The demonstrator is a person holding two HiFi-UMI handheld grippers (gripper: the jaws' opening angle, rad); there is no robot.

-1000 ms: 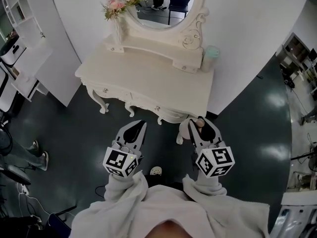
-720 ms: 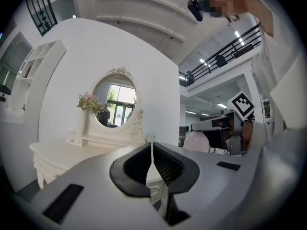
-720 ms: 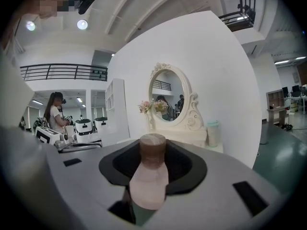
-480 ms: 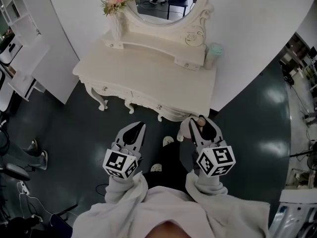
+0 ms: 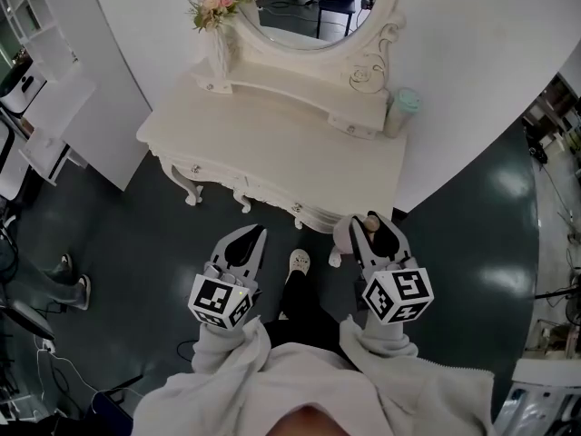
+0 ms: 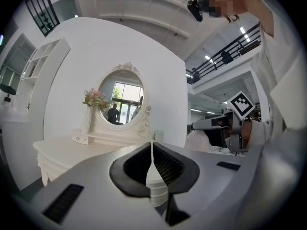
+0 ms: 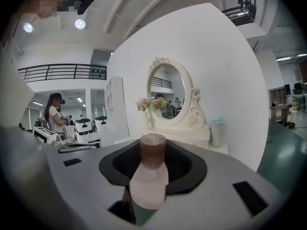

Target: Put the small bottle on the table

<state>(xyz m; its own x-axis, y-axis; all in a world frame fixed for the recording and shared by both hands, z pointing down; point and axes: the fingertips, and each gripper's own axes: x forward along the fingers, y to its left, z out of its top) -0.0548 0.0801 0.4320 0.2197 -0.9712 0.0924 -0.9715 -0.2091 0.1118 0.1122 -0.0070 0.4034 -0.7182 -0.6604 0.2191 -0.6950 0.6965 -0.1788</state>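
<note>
The small bottle [image 5: 369,224], pale pink with a brown cap [image 7: 152,149], is gripped in my right gripper [image 5: 372,229], cap pointing forward. The gripper hovers just in front of the white dressing table [image 5: 272,143], by its front right corner. In the right gripper view the table [image 7: 189,132] stands ahead beyond the cap. My left gripper [image 5: 253,235] is held level beside it, over the dark floor short of the table's front edge. Its jaws are closed together with nothing between them [image 6: 152,161].
An oval mirror [image 5: 313,7], a vase of pink flowers [image 5: 218,25] and a teal cup [image 5: 402,109] stand at the table's back. White shelves [image 5: 41,80] are at the left. The wearer's shoe [image 5: 298,262] is on the floor between the grippers.
Both grippers and the wearer have come nearer the table's front edge. A shoe has stepped forward between the grippers. The bottle stays gripped.
</note>
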